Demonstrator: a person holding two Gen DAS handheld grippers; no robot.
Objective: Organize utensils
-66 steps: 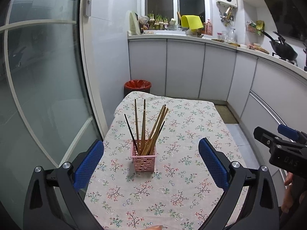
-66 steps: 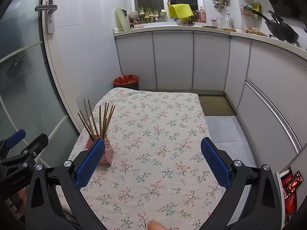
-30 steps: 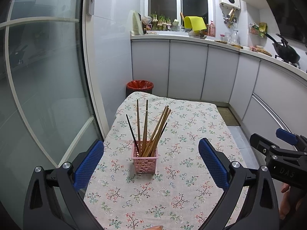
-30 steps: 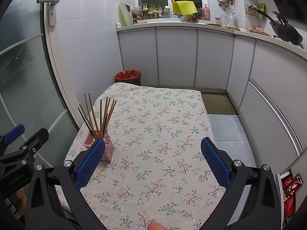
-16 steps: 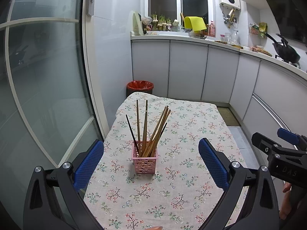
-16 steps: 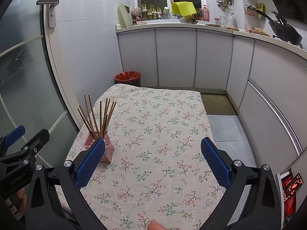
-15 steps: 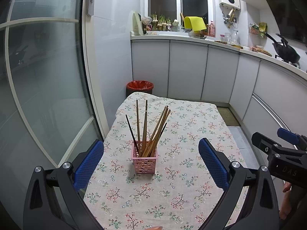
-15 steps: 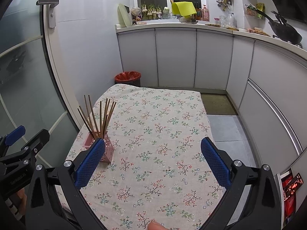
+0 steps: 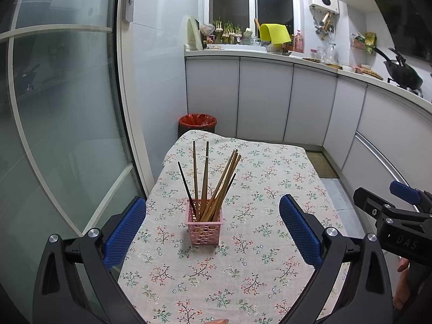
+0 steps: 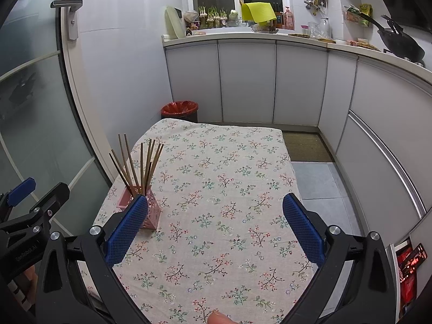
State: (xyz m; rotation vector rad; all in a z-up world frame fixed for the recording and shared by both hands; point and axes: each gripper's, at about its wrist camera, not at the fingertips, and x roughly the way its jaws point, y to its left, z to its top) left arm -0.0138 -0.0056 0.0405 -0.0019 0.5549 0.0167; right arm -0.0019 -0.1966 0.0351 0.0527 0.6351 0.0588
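Chopsticks all stand in the pink basket, dead ahead of the left gripper, well apart. The right gripper has it beside its left finger. Both are spread wide, empty. Looks like the end stage; next: confirm nothing loose on the tablecloth.

The tablecloth over the tabletop is cream, printed all over with small sprigs in red, pink, green and grey-blue. The perforated basket is pale pink; most chopsticks in it are light brown wood, and two are black. Each hand-held gripper has a black frame and blue, finely dotted finger pads, with silver bolt heads. The bin liner is red. The cabinet doors are plain white, the wall tiles white, the cloth by the window yellow, the wok black.
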